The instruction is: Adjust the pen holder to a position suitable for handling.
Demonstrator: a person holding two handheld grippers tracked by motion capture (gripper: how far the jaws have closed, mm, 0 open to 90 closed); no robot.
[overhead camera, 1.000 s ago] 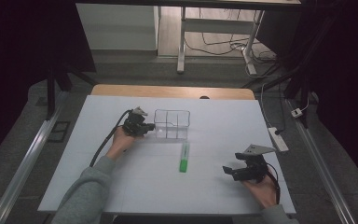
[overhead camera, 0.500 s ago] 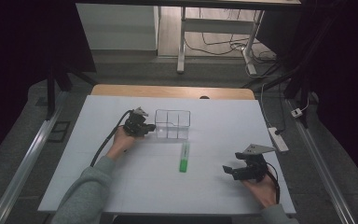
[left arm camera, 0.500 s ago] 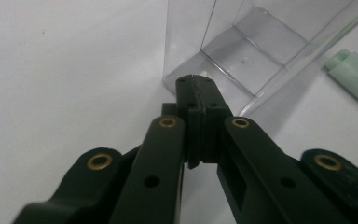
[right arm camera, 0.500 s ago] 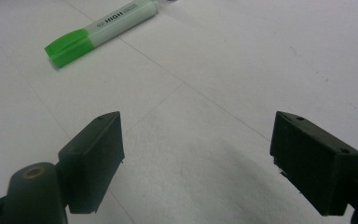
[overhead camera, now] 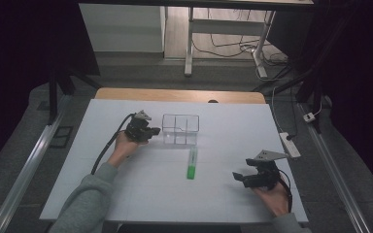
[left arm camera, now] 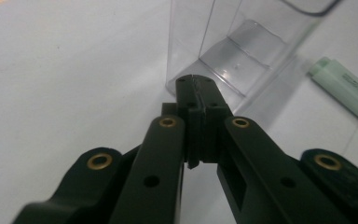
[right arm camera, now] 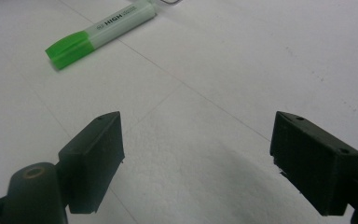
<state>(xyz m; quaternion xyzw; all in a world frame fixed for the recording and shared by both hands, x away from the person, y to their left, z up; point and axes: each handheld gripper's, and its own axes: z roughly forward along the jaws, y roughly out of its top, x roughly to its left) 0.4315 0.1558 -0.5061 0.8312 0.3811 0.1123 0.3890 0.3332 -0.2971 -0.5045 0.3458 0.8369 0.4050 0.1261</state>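
The green highlighter lies flat on the white table, its bright green cap toward the person and its pale barrel, printed "HIGH", pointing at the clear plastic box. The left gripper rests just beside that box's left wall, jaws pressed together on nothing; whether the tips touch the wall cannot be told. The right gripper sits low near the table's right front corner, jaws spread wide over bare tabletop, well apart from the highlighter. The box is transparent and divided into compartments. Nothing lies between the right gripper and the highlighter.
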